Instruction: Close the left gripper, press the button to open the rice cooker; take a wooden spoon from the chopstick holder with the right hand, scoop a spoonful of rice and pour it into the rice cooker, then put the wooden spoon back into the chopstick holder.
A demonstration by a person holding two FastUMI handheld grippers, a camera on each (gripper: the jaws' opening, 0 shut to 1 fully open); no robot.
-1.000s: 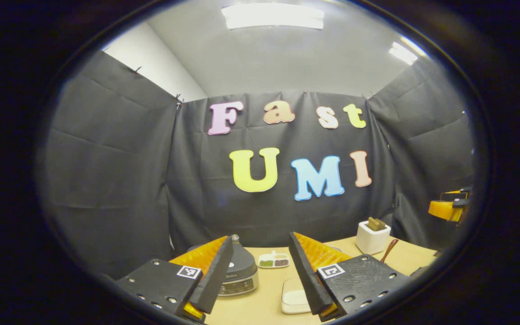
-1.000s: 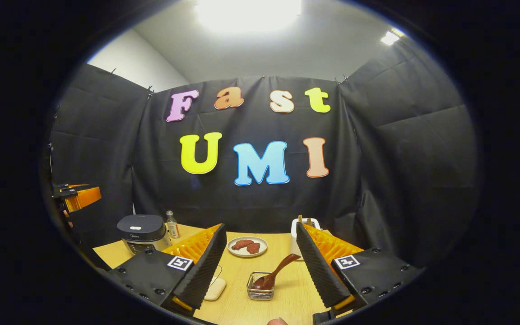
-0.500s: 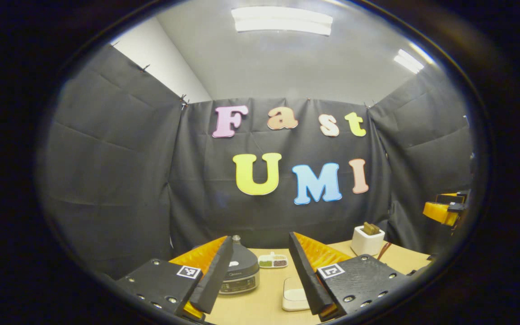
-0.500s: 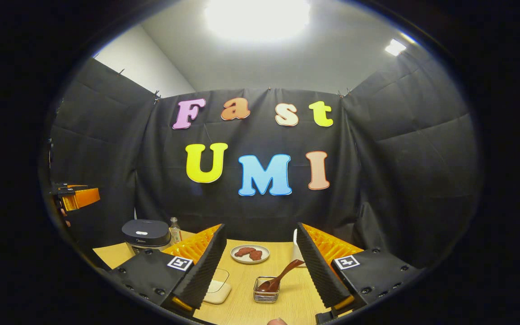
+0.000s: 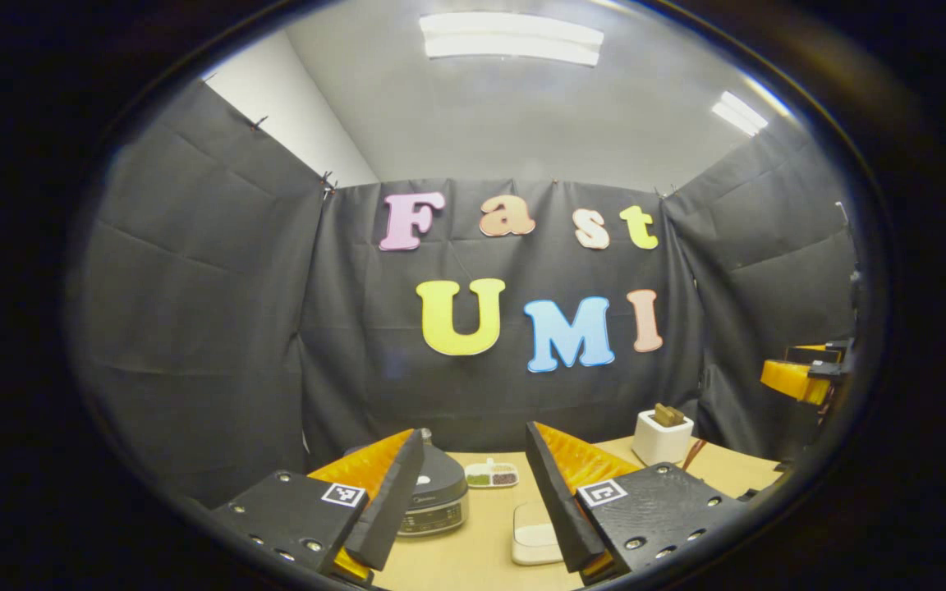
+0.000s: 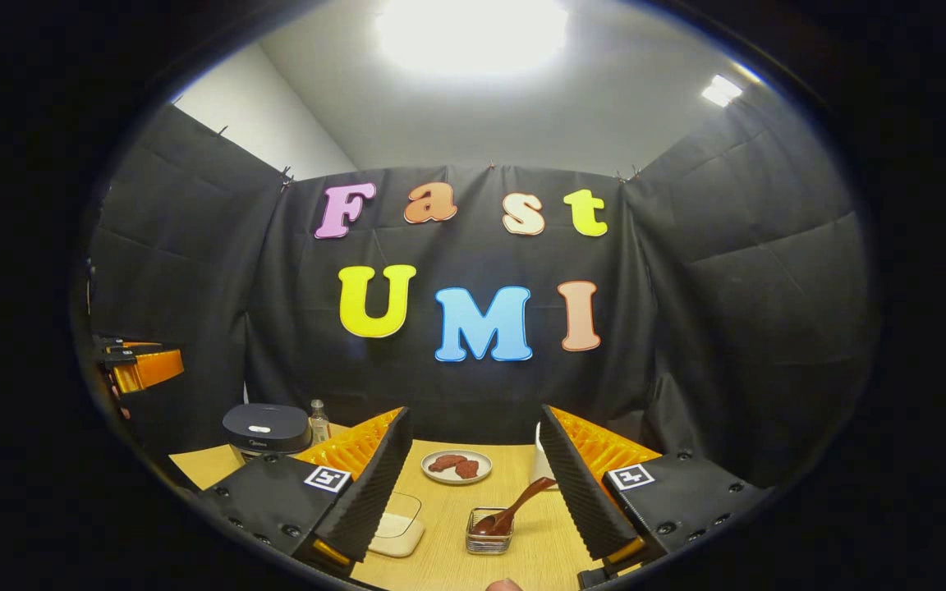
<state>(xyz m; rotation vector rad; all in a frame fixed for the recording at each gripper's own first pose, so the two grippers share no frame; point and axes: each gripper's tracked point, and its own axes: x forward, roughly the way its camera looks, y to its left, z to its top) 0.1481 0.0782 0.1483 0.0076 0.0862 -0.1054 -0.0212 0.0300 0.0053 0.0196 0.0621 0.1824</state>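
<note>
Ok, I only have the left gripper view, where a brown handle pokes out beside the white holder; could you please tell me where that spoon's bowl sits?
Observer: In the right gripper view, the wooden spoon has its bowl down in a small wire basket, with the handle leaning up to the right.
Operator: Thank you. Is the right gripper ready to take it?
Observer: The right gripper has its fingers wide apart and holds nothing; the basket lies ahead, between them.
Operator: And is anything else on the table near it?
Observer: A plate with reddish-brown pieces lies beyond the basket.
</note>
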